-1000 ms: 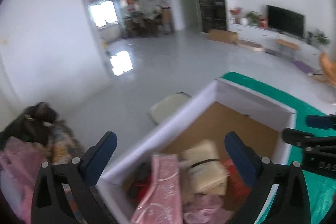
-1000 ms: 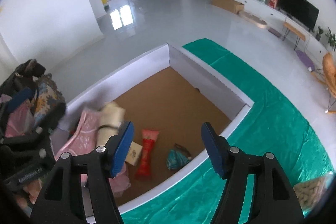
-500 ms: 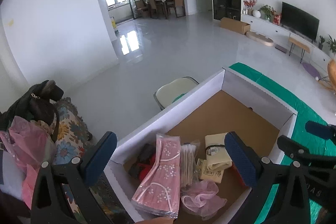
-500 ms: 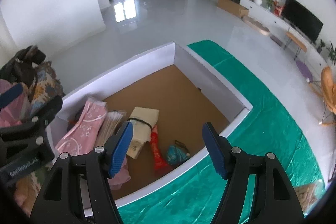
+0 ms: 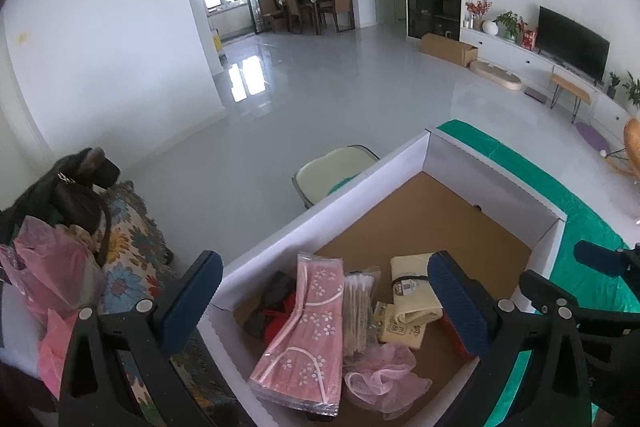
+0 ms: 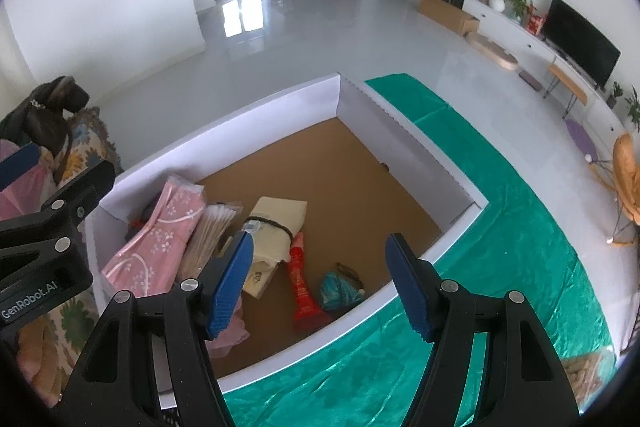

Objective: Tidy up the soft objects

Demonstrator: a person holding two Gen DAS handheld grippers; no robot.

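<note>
A white cardboard box (image 6: 256,119) with a brown floor stands on a green cloth (image 6: 500,239). In it lie a pink flowered pack (image 5: 304,323) (image 6: 160,231), a bag of cotton swabs (image 5: 356,307), a folded cream cloth with a black band (image 6: 276,223) (image 5: 412,287), a red packet (image 6: 302,291), a teal pouch (image 6: 336,289) and a pink mesh puff (image 5: 380,383). My left gripper (image 5: 324,303) is open and empty above the box's left end. My right gripper (image 6: 320,283) is open and empty above the box's near side.
A sofa arm with a flowered cover (image 5: 128,259), pink bags (image 5: 56,279) and a dark bag (image 5: 68,187) lies left of the box. A cream chair seat (image 5: 332,171) stands behind the box. A beige packet (image 6: 584,367) lies on the cloth at far right.
The cream cloth, seen blurred over the box a second ago, now lies still on the box floor. Both grippers have drawn back slightly and stay open.
</note>
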